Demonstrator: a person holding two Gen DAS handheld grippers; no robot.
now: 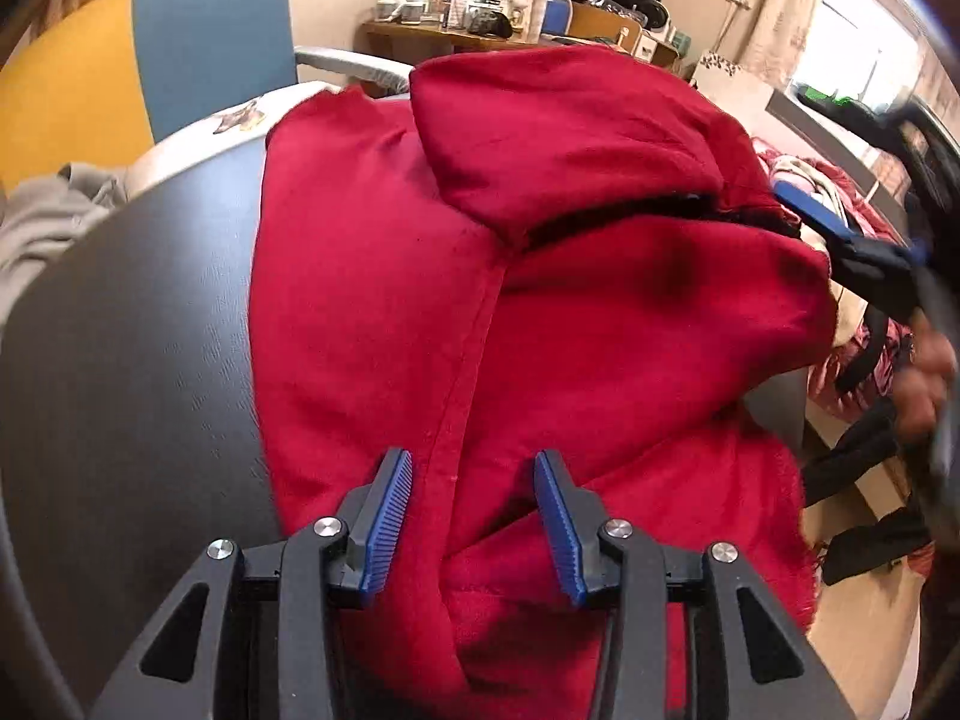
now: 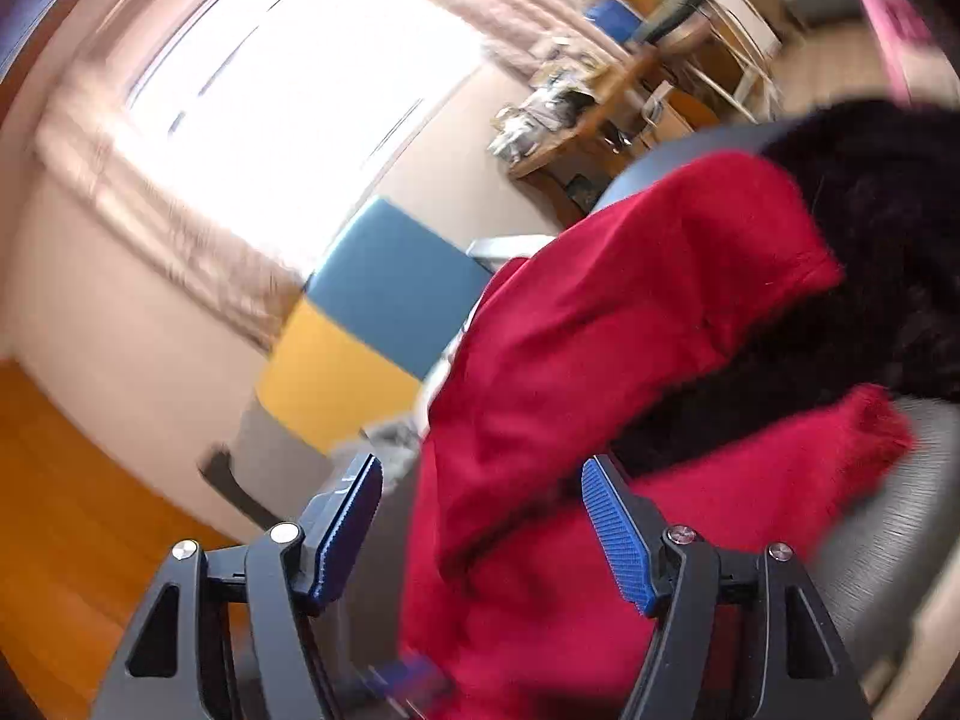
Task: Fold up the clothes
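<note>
A: The red garment [image 1: 480, 300] is spread across the dark tabletop [image 1: 132, 360], reaching its far edge, with one part folded over on top toward the far right corner. A seam is seen running down the middle toward the near edge.

B: And the left gripper [image 1: 474, 516]?

A: It is held over the near end of the cloth, jaws parted to either side of that seam. Nothing is pinched between the pads; the fabric lies below them.

B: The right gripper [image 2: 480, 516]?

A: Open too, and empty. Red cloth is seen between and beyond its fingers in the right wrist view, but no pad is pressed on it. From the left wrist view it is found off the right edge of the tabletop, blurred.

B: So which step is in hand?

A: Judged from the lie of the cloth, one fold is laid and the next grasp is being lined up. A hold on the near hem is called for, probably at both sides, so that the lower part can be carried up over the rest.

B: Any writing to be read?

A: None. No label or brand is made out on the garment, and the clutter on the far desk [image 1: 456, 30] is too small to read.
</note>
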